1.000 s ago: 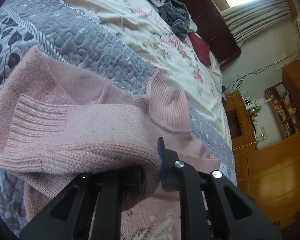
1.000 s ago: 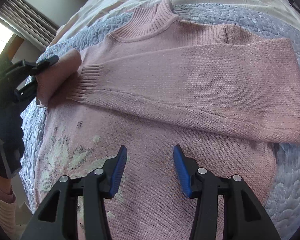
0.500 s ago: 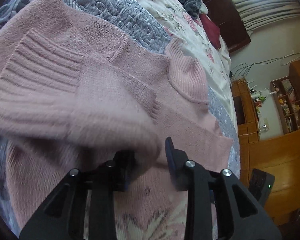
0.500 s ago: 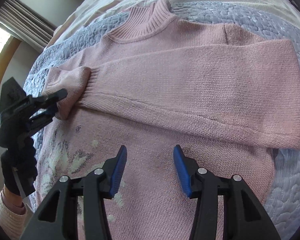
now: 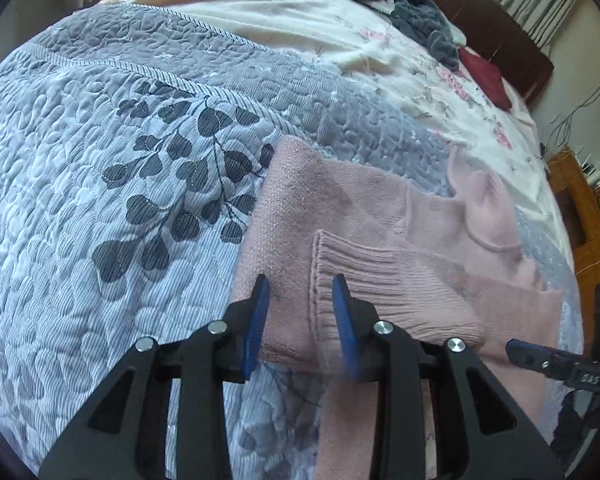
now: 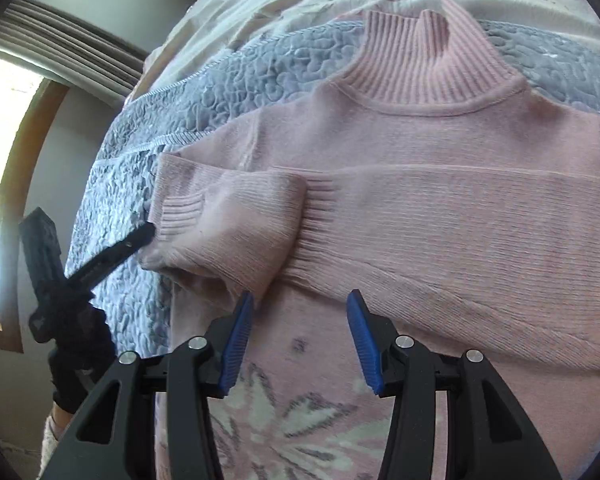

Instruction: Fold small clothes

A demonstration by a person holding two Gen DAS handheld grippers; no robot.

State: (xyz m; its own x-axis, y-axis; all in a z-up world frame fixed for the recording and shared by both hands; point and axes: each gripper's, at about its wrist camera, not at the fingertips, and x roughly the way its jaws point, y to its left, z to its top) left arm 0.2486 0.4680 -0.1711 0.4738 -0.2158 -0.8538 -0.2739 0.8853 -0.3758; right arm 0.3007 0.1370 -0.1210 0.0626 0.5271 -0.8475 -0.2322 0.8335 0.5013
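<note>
Left gripper point(image 5: 298, 308) hovering with fingers apart and empty, ribbed cuff point(image 5: 352, 268) lying just ahead at 12 to 1 o'clock; right gripper point(image 6: 298, 344) gaping empty over the pink sweater point(image 6: 440, 208), folded sleeves running 9 to 3 o'clock across the chest. Lying flat on the grey quilt point(image 5: 120, 160): one sweater, two sleeves folded in, left gripper nearer the short fold.

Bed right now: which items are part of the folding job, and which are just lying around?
Job:
- pink knitted turtleneck sweater, both sleeves folded across its chest
- left gripper, open
- right gripper, open

Lying about:
- crumpled dark grey garment
- dark red cloth
- grey quilted bedspread underneath
</note>
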